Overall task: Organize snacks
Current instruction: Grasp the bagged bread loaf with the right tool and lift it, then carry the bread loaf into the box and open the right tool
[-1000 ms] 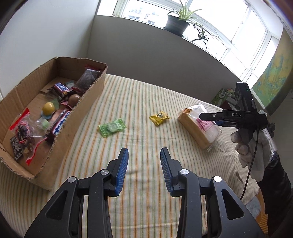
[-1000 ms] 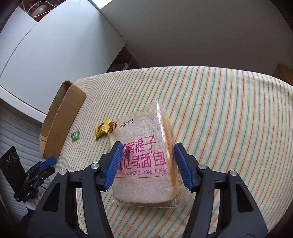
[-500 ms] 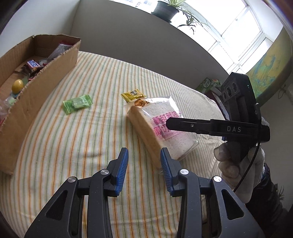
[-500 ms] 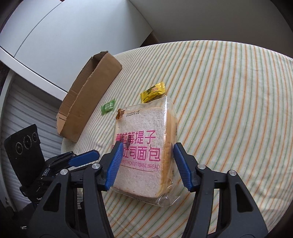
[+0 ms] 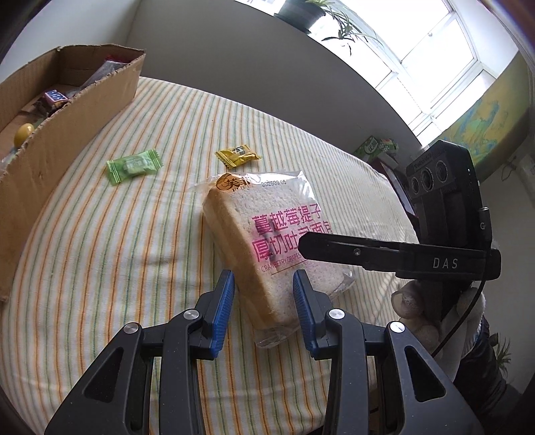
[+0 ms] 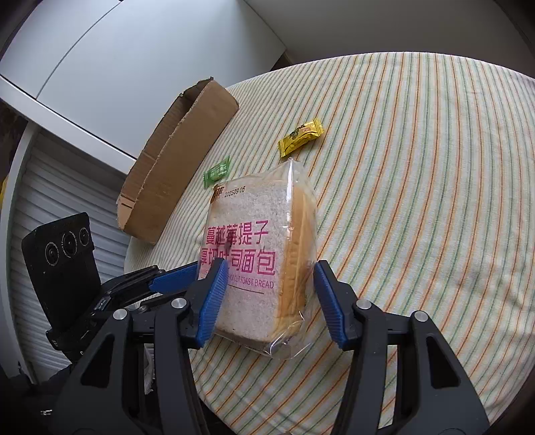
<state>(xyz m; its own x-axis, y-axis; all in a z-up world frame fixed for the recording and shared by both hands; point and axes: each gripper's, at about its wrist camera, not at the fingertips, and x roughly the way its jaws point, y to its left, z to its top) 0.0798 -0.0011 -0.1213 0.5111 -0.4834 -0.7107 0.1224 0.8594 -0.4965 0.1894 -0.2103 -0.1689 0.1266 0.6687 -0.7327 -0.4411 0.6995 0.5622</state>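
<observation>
A clear pack of sliced toast bread (image 5: 267, 234) with pink print rests tilted on the striped cloth. My right gripper (image 6: 271, 294) straddles the pack (image 6: 247, 234). Its jaws are closing, and both blue pads lie against the wrapper. In the left wrist view, one black finger of the right gripper (image 5: 334, 247) crosses the pack's printed face. My left gripper (image 5: 264, 297) is open, with the pack's near corner between its fingers, which do not touch it. A green candy (image 5: 133, 165) and a yellow candy (image 5: 238, 155) lie beyond the pack. The cardboard box (image 5: 77, 117) stands at the left.
The box holds several snacks, among them a Snickers bar (image 5: 55, 97) and a yellow egg (image 5: 24, 132). A gloved hand (image 5: 418, 308) holds the right gripper at the table's right edge. A green carton (image 5: 374, 147) sits behind that edge. A potted plant (image 5: 301, 10) stands on the sill.
The bread pack has shifted and turned toward the candies along with the right gripper, whose jaws have narrowed. The left gripper's view swung right, and the pack's corner now sits between its fingers.
</observation>
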